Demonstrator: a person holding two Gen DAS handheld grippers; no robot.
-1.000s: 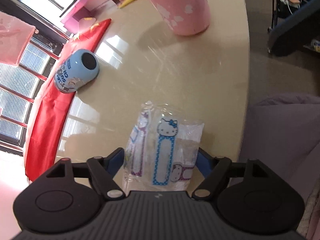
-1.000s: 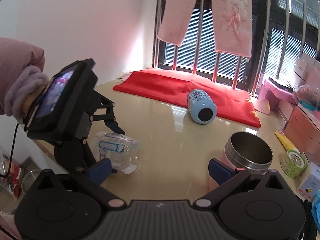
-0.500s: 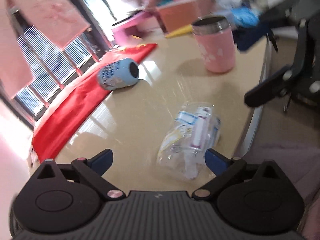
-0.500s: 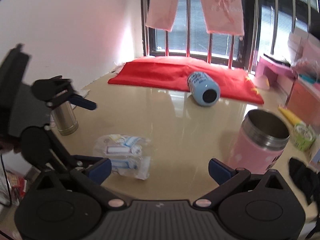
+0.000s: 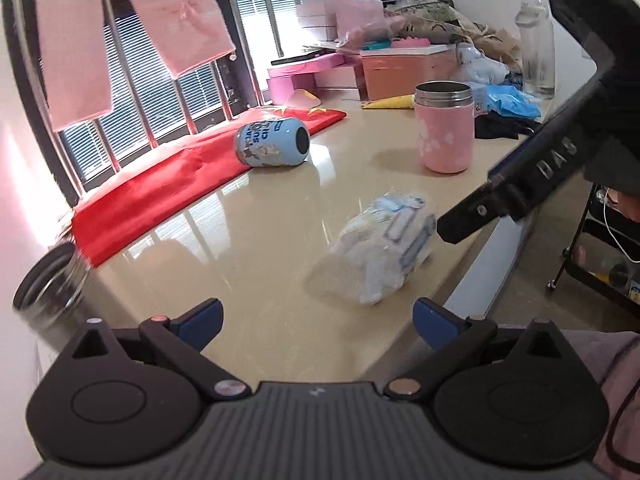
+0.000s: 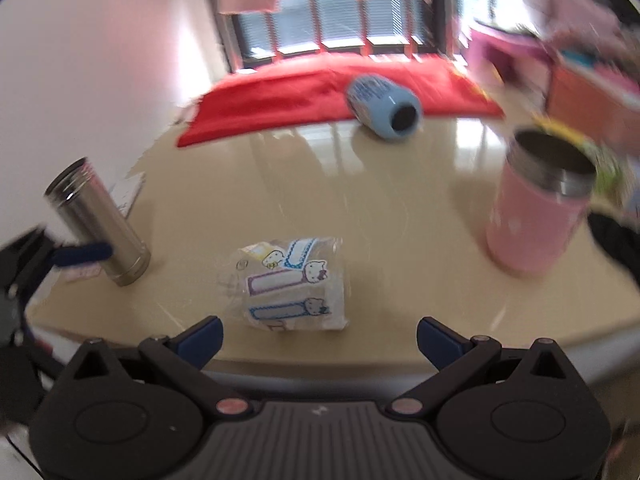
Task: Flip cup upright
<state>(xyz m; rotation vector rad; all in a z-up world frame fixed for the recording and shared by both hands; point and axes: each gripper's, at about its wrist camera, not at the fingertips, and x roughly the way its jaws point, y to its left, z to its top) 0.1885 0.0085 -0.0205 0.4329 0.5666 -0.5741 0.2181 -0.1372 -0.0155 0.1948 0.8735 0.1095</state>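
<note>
A light blue cup [image 5: 272, 142] lies on its side at the edge of a red cloth [image 5: 168, 184], its dark end facing the table; it also shows in the right wrist view [image 6: 383, 105]. A clear plastic packet with Hello Kitty labels [image 5: 380, 248] [image 6: 294, 288] lies near the front edge. My left gripper [image 5: 316, 322] is open and empty, short of the packet. My right gripper [image 6: 319, 338] is open and empty, just in front of the packet. The right gripper's black body [image 5: 552, 152] shows at the right of the left wrist view.
A pink steel-rimmed tumbler [image 5: 445, 132] [image 6: 538, 204] stands upright at the right. A steel flask [image 6: 100, 222] [image 5: 48, 284] stands at the left, by the left gripper's blue finger [image 6: 80, 254]. Boxes and clutter [image 5: 400, 64] fill the far end. The table edge [image 5: 480, 280] runs at right.
My left gripper has let go of the packet, opened and pulled back left and lower. The packet now lies on the table. My right gripper has swung toward the packet.
</note>
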